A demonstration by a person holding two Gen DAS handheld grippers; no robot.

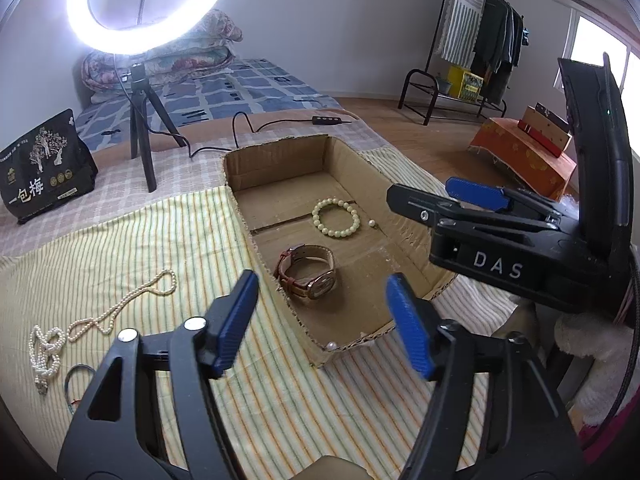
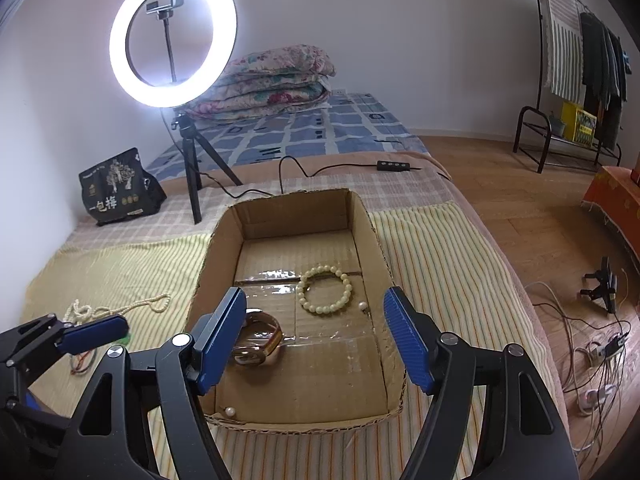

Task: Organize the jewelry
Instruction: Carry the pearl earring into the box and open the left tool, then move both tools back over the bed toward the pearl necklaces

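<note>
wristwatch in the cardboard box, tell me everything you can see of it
The wristwatch has a round, gold-toned case and a tan strap that looks like leather, with reddish-brown inner lining. The strap is closed into a loop, so the watch sits on its side with the dial facing the near end. It rests on the floor of the cardboard box, towards its left wall, nearer than the bead bracelet. Nothing else touches it; neither gripper holds it.

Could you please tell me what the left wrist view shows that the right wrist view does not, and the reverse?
Only the left wrist view shows the white pearl strand heaped beside the necklace. Only the right shows floor cables. Both share the cardboard box, watch, bead bracelet, and both grippers, left and right, jaws open and empty.
</note>
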